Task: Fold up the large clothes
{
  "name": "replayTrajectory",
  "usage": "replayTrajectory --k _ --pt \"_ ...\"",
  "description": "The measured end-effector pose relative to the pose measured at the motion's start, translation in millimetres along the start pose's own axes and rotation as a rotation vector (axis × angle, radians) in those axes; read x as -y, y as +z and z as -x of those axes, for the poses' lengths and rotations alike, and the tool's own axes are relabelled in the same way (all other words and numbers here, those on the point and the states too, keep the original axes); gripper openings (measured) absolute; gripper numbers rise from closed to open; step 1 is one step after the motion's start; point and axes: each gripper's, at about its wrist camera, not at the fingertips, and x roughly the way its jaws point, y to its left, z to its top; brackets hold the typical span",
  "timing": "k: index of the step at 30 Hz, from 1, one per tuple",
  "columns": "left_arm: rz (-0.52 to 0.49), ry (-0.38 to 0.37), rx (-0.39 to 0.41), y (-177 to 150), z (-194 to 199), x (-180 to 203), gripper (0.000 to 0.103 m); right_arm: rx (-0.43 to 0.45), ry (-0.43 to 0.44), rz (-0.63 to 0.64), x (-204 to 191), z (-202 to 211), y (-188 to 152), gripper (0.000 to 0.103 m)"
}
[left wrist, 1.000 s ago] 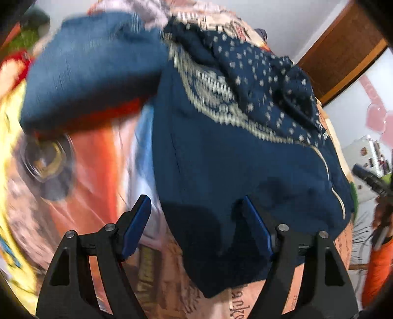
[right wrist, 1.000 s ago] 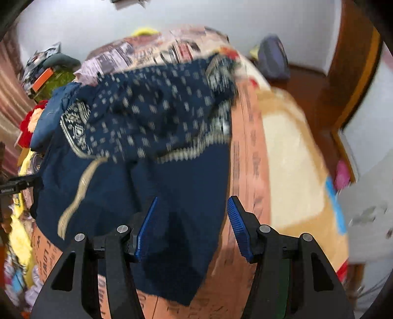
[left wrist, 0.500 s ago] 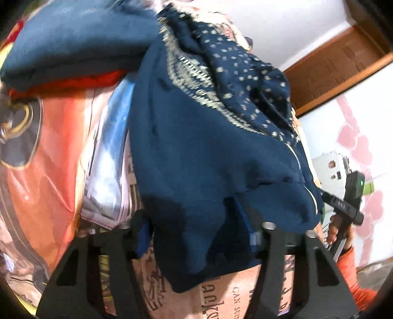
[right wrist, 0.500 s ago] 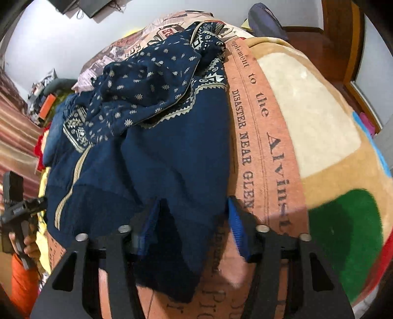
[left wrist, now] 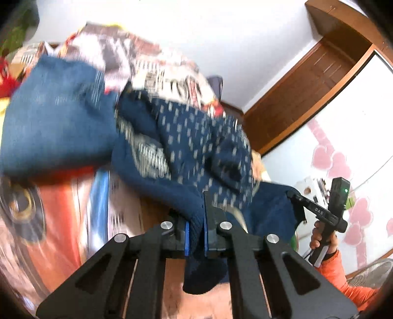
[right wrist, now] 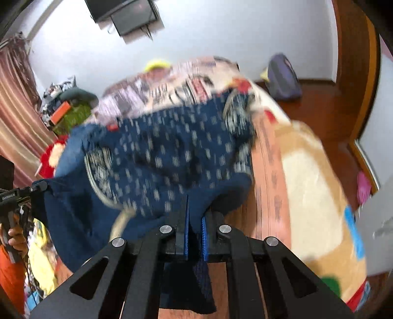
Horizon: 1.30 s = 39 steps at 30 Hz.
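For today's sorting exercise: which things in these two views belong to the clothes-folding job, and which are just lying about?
In the job:
navy patterned garment
left tool, shut on it
right tool, shut on it

Lying about:
folded blue jeans
printed blanket
purple bag
wall screen

Navy patterned garment (left wrist: 196, 152) smeared by motion blur, its hem hidden behind the gripper frame at 6 o'clock, printed bedspread (right wrist: 186, 83) lettering unreadable, person's orange sleeve (left wrist: 343, 284) cropped at 4 o'clock
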Motion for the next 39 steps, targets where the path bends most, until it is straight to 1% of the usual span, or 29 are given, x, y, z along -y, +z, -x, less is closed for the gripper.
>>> replayTrajectory --k 3,4,5,6,7,10,14,16,19,21,22,25,26,27,28,29,30,31,33,34,35,36,37,39 --pt "0.003 0.014 0.054 34 -1 3 0.007 0.052 -0.004 0.009 -3 -1 35 0.007" --pt "0.012 0.017 0.077 51 -3 2 0.007 0.066 -0.008 0.012 -1 -4 48 0.007" --pt "0.015 0.029 0.093 62 -6 1 0.007 0.077 -0.013 0.013 -3 -6 53 0.007" --pt "0.014 0.06 0.11 76 -9 0 0.007 0.09 -0.019 0.007 0 -12 69 0.007" --pt "0.013 0.092 0.122 86 -12 -2 0.007 0.097 -0.023 0.002 1 -14 74 0.007" --pt "0.004 0.173 0.152 115 -33 -8 0.007 0.116 -0.043 -0.035 14 -33 109 0.007" --pt "-0.005 0.295 0.166 145 -73 -28 0.007 0.102 -0.088 -0.045 27 -68 141 0.007" --pt "-0.002 0.362 0.146 158 -101 -43 0.007 0.079 -0.096 -0.052 33 -91 151 0.007" --pt "0.006 0.406 0.107 165 -134 -64 0.007 0.037 -0.123 -0.047 40 -122 159 0.007" --pt "0.001 0.447 0.069 166 -157 -77 0.007 0.0 -0.147 -0.049 47 -148 159 0.007" --pt "-0.006 0.471 0.042 166 -170 -85 0.007 -0.011 -0.149 -0.052 51 -155 160 0.007" --pt "-0.031 0.505 -0.019 158 -193 -94 0.009 -0.063 -0.164 -0.065 63 -179 155 0.007" --pt "-0.045 0.51 -0.03 157 -197 -93 0.009 -0.083 -0.154 -0.075 67 -184 153 0.008" --pt "-0.066 0.515 -0.041 154 -199 -93 0.009 -0.103 -0.141 -0.088 72 -187 151 0.009" --pt "-0.084 0.518 -0.048 152 -199 -90 0.009 -0.115 -0.128 -0.098 75 -189 151 0.014" --pt "-0.093 0.521 -0.055 151 -197 -88 0.012 -0.12 -0.123 -0.105 77 -188 150 0.016" --pt "-0.103 0.527 -0.064 151 -194 -85 0.018 -0.124 -0.122 -0.109 78 -187 150 0.021" --pt "-0.112 0.527 -0.067 150 -189 -81 0.02 -0.131 -0.132 -0.113 79 -185 151 0.028" --pt "-0.128 0.519 -0.066 151 -179 -75 0.031 -0.124 -0.165 -0.103 79 -171 152 0.034" --pt "-0.142 0.517 -0.056 151 -169 -69 0.035 -0.111 -0.175 -0.09 77 -165 153 0.034" --pt "-0.15 0.52 -0.041 151 -163 -64 0.045 -0.089 -0.184 -0.068 73 -151 152 0.034" --pt "-0.158 0.522 -0.018 151 -155 -59 0.053 -0.075 -0.19 -0.05 70 -143 152 0.035" --pt "-0.168 0.515 0.017 150 -142 -51 0.054 -0.066 -0.192 -0.036 67 -138 151 0.036" --pt "-0.173 0.491 0.039 148 -129 -41 0.054 -0.041 -0.186 0.007 55 -122 146 0.038"
